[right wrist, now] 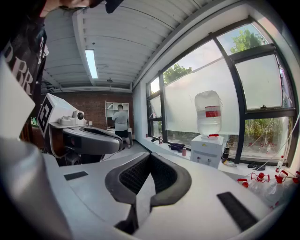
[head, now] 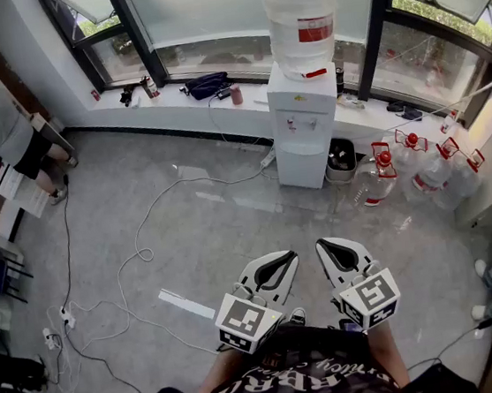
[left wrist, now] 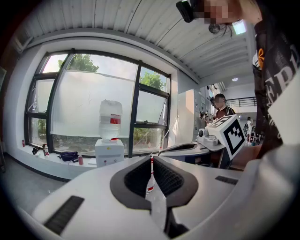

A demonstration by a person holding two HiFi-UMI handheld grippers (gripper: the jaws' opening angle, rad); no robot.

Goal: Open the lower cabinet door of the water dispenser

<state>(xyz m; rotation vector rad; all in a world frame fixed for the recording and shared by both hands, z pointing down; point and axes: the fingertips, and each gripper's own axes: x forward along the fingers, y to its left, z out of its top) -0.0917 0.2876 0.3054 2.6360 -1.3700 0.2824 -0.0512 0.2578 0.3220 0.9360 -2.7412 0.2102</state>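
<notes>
The white water dispenser [head: 303, 113] stands against the window ledge at the far side of the room, with a large clear bottle [head: 299, 17] on top. Its lower cabinet door [head: 303, 165] is closed. Both grippers are held close to the person's body, far from the dispenser. The left gripper [head: 278, 260] has its jaws together with nothing between them. The right gripper [head: 335, 248] is shut and empty too. The left gripper view shows the dispenser [left wrist: 108, 153] small, left of the left gripper [left wrist: 151, 158]. In the right gripper view the dispenser [right wrist: 206, 150] lies right of the right gripper [right wrist: 149, 155].
White cables [head: 142, 253] trail over the grey floor at left. Several water bottles with red caps [head: 421, 170] stand right of the dispenser, and a black bin [head: 341, 160] sits beside it. A dark bag [head: 207, 85] lies on the ledge. A person [head: 7, 131] stands at shelves far left.
</notes>
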